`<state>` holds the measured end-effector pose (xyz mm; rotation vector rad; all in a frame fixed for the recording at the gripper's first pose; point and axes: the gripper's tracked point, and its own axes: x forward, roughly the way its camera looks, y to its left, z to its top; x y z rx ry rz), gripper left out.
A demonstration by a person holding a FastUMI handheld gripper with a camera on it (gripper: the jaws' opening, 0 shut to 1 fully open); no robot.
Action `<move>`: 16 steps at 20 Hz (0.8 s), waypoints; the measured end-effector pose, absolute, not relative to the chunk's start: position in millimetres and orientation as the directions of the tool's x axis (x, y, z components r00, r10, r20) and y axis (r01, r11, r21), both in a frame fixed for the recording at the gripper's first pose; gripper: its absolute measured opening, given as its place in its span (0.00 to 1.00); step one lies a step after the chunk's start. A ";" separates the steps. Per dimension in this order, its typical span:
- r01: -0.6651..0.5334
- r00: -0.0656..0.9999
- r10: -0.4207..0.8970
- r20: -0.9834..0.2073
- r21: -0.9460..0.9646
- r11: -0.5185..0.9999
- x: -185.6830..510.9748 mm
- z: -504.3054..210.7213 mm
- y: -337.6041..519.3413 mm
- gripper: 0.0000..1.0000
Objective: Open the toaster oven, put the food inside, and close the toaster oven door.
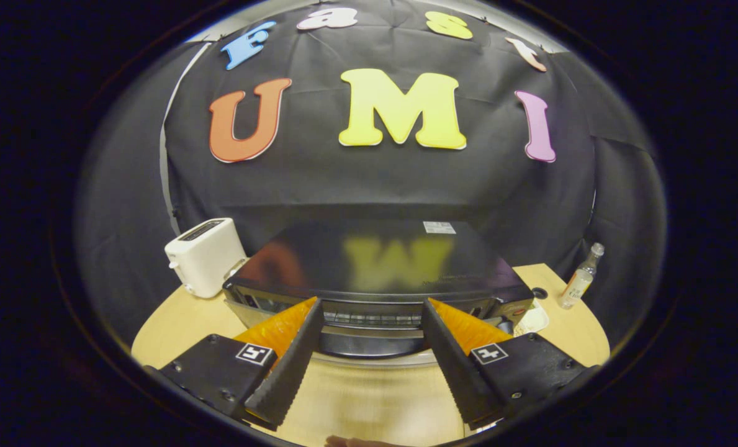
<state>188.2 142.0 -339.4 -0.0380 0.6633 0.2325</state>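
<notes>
On the round wooden worktop (369, 397) | black glossy-topped toaster oven (378, 257) just ahead | claw (372, 310) wide open, empty | risk: fingers straddle the handle bar, missing it.

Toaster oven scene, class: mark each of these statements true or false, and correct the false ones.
1. The gripper is open, holding nothing. True.
2. The toaster oven stands just ahead of the fingers. True.
3. The white toaster lies on top of the oven. False: it stands on the table beside the oven.
4. The small bottle lies on its side. False: it stands upright on the table.
</notes>
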 end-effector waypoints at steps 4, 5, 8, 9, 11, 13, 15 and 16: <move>-0.232 0.732 0.213 -0.647 0.057 0.971 153.4 -345.1 137.3 1.00; -0.234 0.720 0.217 -0.660 0.063 0.970 144.5 -348.3 136.3 1.00; -0.247 0.648 0.227 -0.727 0.082 0.966 113.2 -367.5 132.7 1.00; -0.245 0.611 0.231 -0.757 0.097 0.965 103.9 -376.0 132.5 1.00; -0.234 0.522 0.228 -0.822 0.119 0.965 77.6 -397.5 127.7 1.00; -0.237 0.459 0.228 -0.859 0.129 0.963 61.8 -415.4 124.3 1.00; -0.252 0.433 0.228 -0.872 0.125 0.959 56.1 -426.9 121.7 1.00; -0.256 0.429 0.227 -0.874 0.124 0.959 52.9 -430.7 121.1 1.00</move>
